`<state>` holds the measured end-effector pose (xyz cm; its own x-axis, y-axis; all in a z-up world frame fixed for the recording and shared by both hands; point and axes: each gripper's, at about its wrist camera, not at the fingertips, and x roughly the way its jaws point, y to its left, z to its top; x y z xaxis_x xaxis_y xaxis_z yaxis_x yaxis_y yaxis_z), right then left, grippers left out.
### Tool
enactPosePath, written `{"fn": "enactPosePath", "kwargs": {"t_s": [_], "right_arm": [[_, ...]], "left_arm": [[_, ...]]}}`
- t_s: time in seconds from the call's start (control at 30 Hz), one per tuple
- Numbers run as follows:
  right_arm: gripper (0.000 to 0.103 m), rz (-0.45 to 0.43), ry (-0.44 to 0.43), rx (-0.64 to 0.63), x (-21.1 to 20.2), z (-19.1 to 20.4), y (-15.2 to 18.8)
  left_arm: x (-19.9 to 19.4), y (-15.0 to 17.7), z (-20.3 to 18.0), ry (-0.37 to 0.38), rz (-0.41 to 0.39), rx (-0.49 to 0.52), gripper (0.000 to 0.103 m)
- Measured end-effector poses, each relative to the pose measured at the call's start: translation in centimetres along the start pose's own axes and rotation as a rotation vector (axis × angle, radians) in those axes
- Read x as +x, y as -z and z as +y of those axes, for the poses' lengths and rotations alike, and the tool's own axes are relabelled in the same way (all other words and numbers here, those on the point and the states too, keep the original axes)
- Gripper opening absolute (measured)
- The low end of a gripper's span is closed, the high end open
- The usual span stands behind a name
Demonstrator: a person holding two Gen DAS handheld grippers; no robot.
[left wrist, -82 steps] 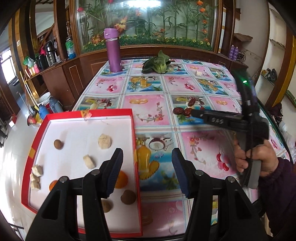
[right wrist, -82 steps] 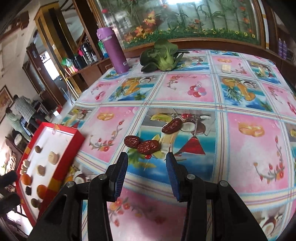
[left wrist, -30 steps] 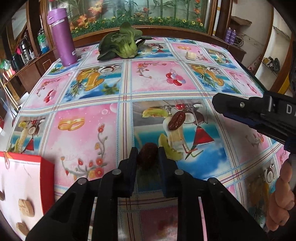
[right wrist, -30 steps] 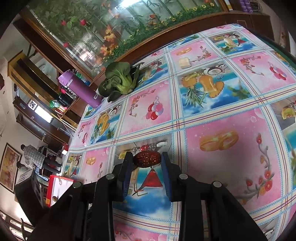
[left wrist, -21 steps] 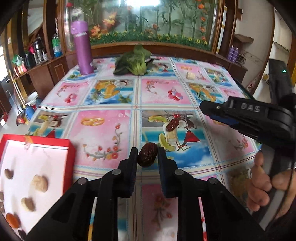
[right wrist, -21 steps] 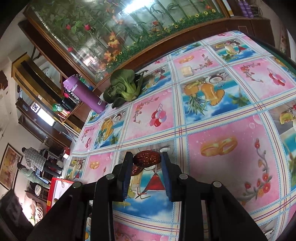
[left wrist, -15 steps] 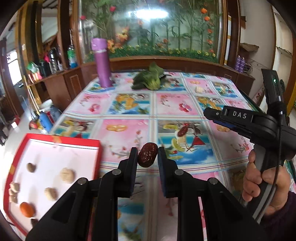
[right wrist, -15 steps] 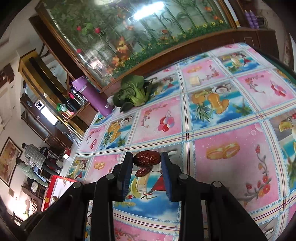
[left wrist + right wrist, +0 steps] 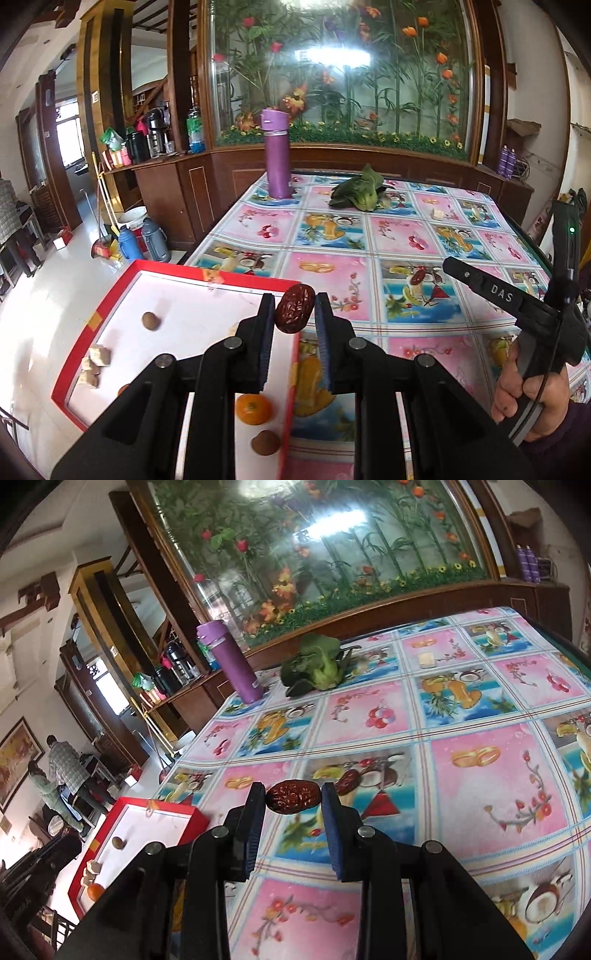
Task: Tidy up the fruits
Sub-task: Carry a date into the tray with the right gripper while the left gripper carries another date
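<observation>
A red date (image 9: 294, 308) was pinched in the left gripper's (image 9: 294, 325) jaws, just above the near edge of the red tray (image 9: 110, 306); a second date (image 9: 293, 796) was pinched in the right gripper's (image 9: 293, 805) jaws, raised over the tabletop (image 9: 480, 775). This looked like the carrying step, and the next move likely called for lowering the left date into the tray, clear of the orange (image 9: 253, 408), then spreading the jaws.

Your left gripper (image 9: 294, 321): black plastic, blue ribbed pads, silver pivot screws. Your right gripper (image 9: 293, 799): same build; from left cam, white "DAS" marking on side, green LED above it, thin black cable by handle. Right hand (image 9: 532, 397): dark purple sleeve.
</observation>
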<state>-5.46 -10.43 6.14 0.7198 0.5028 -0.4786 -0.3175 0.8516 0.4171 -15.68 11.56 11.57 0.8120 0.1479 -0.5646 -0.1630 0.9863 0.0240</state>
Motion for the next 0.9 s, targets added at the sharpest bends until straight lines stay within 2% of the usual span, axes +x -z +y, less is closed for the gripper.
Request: {"fn": "enactPosePath", "kwargs": {"t_s": [0.23,0.47,0.57,0.77,0.83,0.9], "right_arm": [[0.030,0.021,-0.024,-0.059,0.2,3.0,2.0],[0.030,0.078,-0.122,-0.116,1.3,8.3,3.6],[0.030,0.107,-0.163,-0.200,2.1,11.9,4.3],[0.030,0.219,-0.254,-0.315,4.7,18.1,6.1],[0.030,0.253,-0.260,-0.362,5.6,19.7,7.0],[0.030,0.288,-0.256,-0.407,6.4,21.0,8.1]], "left_arm": [[-0.6,1.1,3.0,-0.006,0.003,-0.047,0.024],[-0.3,2.2,7.1,-0.037,0.034,-0.078,0.024],[-0.1,2.3,10.4,-0.066,0.058,-0.081,0.024],[2.3,1.0,17.4,-0.068,0.154,-0.103,0.024],[3.3,0.8,18.6,-0.104,0.183,-0.104,0.024],[4.2,0.8,18.9,-0.100,0.205,-0.086,0.024]]}}
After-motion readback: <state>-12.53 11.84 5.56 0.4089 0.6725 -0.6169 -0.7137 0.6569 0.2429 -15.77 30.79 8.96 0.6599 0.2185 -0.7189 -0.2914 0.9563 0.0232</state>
